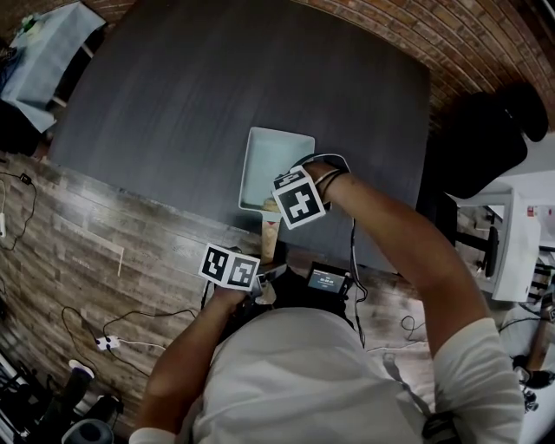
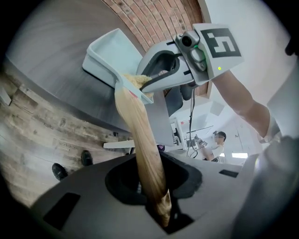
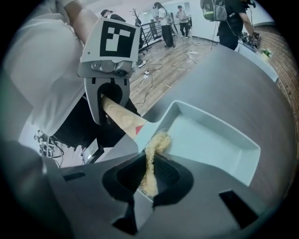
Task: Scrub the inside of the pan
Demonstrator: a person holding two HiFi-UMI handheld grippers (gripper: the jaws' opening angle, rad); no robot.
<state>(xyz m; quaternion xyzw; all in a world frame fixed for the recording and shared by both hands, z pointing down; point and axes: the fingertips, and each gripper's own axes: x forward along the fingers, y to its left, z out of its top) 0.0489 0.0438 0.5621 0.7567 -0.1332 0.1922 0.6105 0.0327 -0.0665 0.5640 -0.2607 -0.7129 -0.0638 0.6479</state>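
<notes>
Your left claw [image 2: 161,205] clamps the handle [image 2: 140,140]. The pan [image 1: 273,160] sits on the tabletop [image 1: 217,87], handle at 6 o'clock. Your right claw [image 3: 145,184] pinches the scrubber [image 3: 156,142] at the pan's 6 o'clock rim. Scrubbing looks barely begun. Next, push toward 12 and keep the handle steady.

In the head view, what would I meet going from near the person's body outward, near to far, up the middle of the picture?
Left gripper → light wooden handle → pale blue rectangular pan → dark grey table → red brick surface.
</notes>
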